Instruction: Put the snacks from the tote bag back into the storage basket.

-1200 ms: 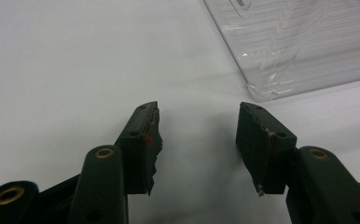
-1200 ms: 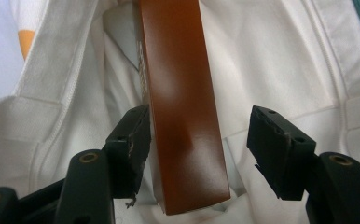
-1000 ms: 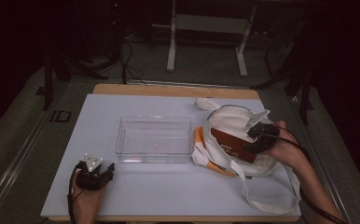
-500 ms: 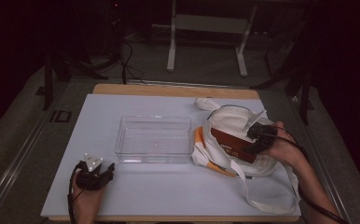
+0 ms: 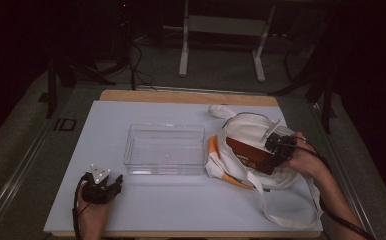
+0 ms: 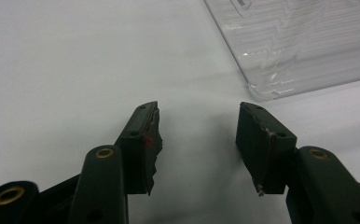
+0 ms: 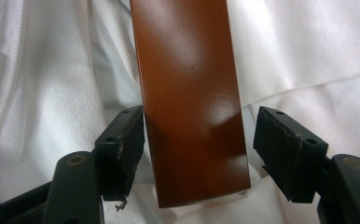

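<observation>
The right gripper (image 5: 270, 159) sits low over the white tote bag (image 5: 248, 129) on the right of the surface (image 5: 71, 150), with a brown box (image 5: 248, 156) lying in the bag's mouth. In the right gripper view the box (image 7: 192, 102) runs straight up between the fingers (image 7: 122, 140), which stand spread on either side of it. The left one looks to be against or just beside the box's edge, while the right one shows a clear gap. These fingers have just been opening, with the box between them and not pinched.

The left gripper (image 5: 112, 181) rests near the front left of the surface, its fingers (image 6: 143, 140) spread over bare white with nothing between them, and the clear bin (image 6: 308, 42) just ahead. From above, that bin (image 5: 165, 149) stands empty in the middle, just left of the bag.

To me this looks like the lining-up for a grasp on the box, perhaps to lift it out of the bag toward the bin, though it could as well be a release. If it is a grasp, the next move calls for centring the fingers on the box's narrow sides, closing firmly on its glossy faces, then lifting clear of the loose cloth and the straps (image 5: 286, 212) without snagging them.
</observation>
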`<action>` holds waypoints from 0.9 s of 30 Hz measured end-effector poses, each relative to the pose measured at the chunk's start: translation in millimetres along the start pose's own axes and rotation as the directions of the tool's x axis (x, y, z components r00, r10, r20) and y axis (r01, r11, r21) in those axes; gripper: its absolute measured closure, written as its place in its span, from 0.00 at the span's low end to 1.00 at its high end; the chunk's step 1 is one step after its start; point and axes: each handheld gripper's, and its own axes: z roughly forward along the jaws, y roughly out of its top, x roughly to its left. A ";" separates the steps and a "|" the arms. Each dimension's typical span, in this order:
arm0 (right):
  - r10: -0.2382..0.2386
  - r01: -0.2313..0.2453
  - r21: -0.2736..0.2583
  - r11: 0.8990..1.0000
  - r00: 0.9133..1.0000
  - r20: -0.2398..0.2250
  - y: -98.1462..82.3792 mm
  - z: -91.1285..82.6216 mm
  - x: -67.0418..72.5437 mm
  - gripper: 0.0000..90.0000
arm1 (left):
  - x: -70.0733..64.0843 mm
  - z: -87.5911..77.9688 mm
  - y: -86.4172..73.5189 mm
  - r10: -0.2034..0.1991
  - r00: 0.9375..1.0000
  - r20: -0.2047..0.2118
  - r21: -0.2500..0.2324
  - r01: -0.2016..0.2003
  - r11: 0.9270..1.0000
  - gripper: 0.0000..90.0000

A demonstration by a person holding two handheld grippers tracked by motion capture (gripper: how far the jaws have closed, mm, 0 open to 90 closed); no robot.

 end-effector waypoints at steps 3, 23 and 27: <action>-0.001 0.001 0.016 1.000 1.000 -0.012 -0.1 2.3 -1.0 0.38 | 0.0 0.0 0.0 0.000 1.000 0.000 0.001 0.000 1.000 0.55; -0.017 0.032 0.131 0.991 0.994 -0.110 1.6 20.0 -6.9 0.42 | 0.1 0.3 0.1 0.000 1.000 0.001 0.004 0.000 1.000 0.55; -0.016 0.041 0.198 0.979 0.992 -0.127 3.5 33.3 -7.2 0.42 | 0.2 0.2 0.1 -0.001 1.000 0.002 0.002 0.001 1.000 0.55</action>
